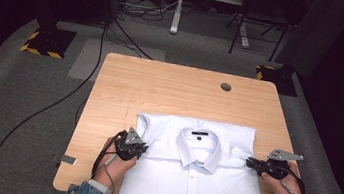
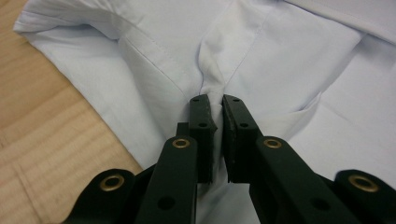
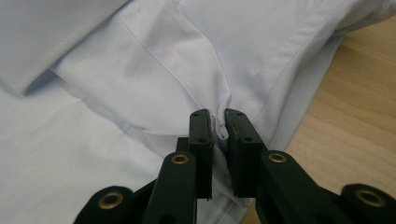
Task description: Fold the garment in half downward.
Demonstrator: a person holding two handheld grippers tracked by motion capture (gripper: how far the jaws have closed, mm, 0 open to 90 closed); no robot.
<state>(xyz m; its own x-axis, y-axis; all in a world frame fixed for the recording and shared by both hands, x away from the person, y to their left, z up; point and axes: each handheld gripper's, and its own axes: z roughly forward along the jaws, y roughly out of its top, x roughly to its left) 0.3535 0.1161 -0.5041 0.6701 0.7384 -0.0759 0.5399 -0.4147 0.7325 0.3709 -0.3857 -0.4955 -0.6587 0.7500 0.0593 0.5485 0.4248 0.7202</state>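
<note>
A white dress shirt lies face up on the near half of the wooden table, buttoned, with its collar pointing away from the person and its sleeves folded in so the body forms a neat rectangle. The fabric is smooth apart from soft creases near the shoulders. The left gripper is clamped on a pinch of cloth at the shirt's left edge, drawing a small ridge up between its black jaws. The right gripper likewise grips a puckered fold at the right edge, just beside bare tabletop
</note>
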